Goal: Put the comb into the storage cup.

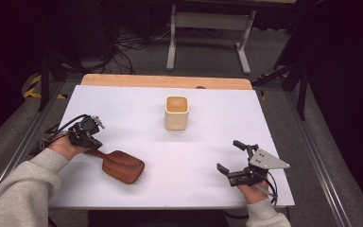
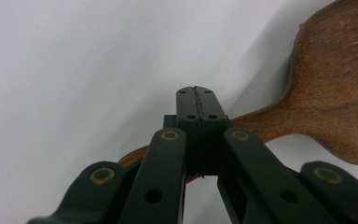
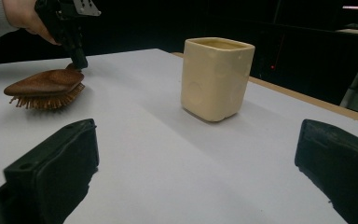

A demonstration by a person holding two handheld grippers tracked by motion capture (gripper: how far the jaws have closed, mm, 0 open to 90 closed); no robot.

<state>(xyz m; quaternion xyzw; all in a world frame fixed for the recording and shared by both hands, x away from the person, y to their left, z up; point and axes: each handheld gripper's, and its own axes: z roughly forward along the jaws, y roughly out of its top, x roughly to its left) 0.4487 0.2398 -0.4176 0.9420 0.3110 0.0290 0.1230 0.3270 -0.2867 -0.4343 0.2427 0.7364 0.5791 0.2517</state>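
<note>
A brown wooden hairbrush [image 1: 121, 166] lies bristles-down on the white worktop [image 1: 203, 156], handle pointing left, its oval head toward the near edge.

Left claw [image 1: 90, 145] on hairbrush [image 1: 121, 166] handle

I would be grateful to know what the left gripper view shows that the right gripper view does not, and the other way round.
Left gripper view: a close look at the left gripper, its jaws shut together above the hairbrush handle, and the grain of the wood.
Right gripper view: the cream cup, the brush's bristles facing down, the person's hand, and the right gripper with its jaws wide open.
Shared: the hairbrush, the left gripper and the white table.
</note>
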